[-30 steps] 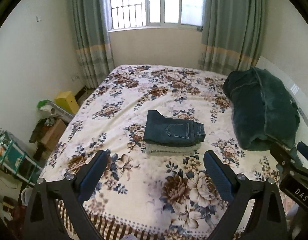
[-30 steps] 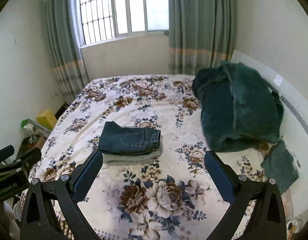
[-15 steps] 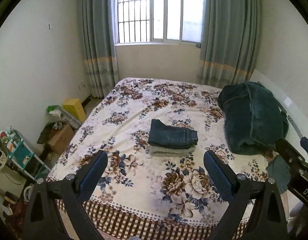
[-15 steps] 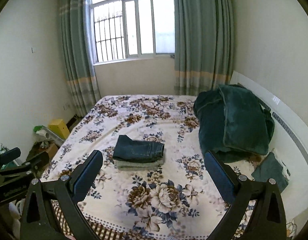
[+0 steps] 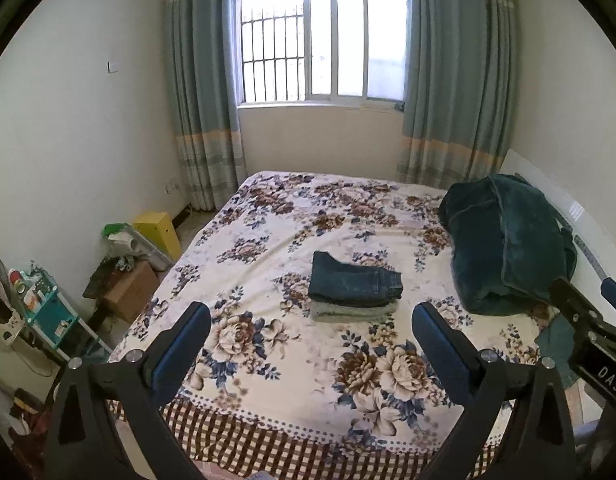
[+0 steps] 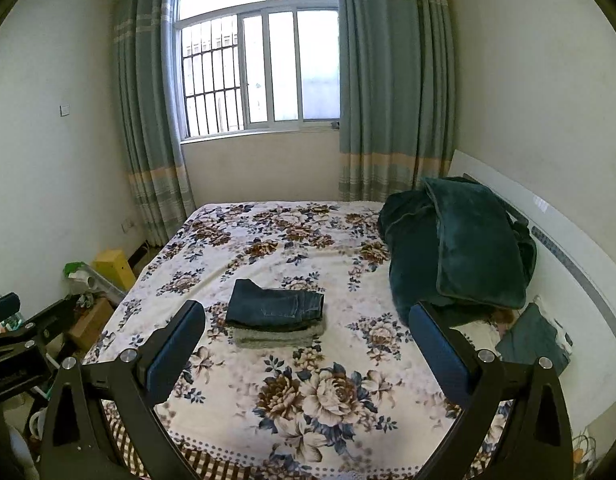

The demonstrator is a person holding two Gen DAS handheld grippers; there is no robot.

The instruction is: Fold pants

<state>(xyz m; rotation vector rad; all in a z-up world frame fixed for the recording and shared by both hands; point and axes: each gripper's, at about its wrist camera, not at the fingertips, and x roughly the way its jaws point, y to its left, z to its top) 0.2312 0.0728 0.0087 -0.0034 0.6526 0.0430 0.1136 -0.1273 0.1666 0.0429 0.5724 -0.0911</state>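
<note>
Folded blue jeans [image 5: 354, 283] lie on top of a folded grey-green garment [image 5: 350, 313] in the middle of the floral bed [image 5: 268, 248]. The same stack shows in the right wrist view, jeans [image 6: 274, 307] over grey-green garment [image 6: 278, 337]. My left gripper [image 5: 311, 342] is open and empty, held back above the bed's near edge. My right gripper [image 6: 307, 342] is open and empty too, well short of the stack. The right gripper's body shows at the right edge of the left wrist view [image 5: 588, 332].
A dark green blanket [image 5: 508, 244] is heaped at the bed's right side by the white headboard [image 6: 568, 264]. A small green cloth [image 6: 532, 340] lies near it. Boxes, a yellow bin [image 5: 158, 232] and a shelf [image 5: 48, 312] crowd the floor left of the bed.
Both grippers have pulled back and up from the bed. The stack looks smaller and farther, and more of the window and walls shows. The folded stack has not moved.
</note>
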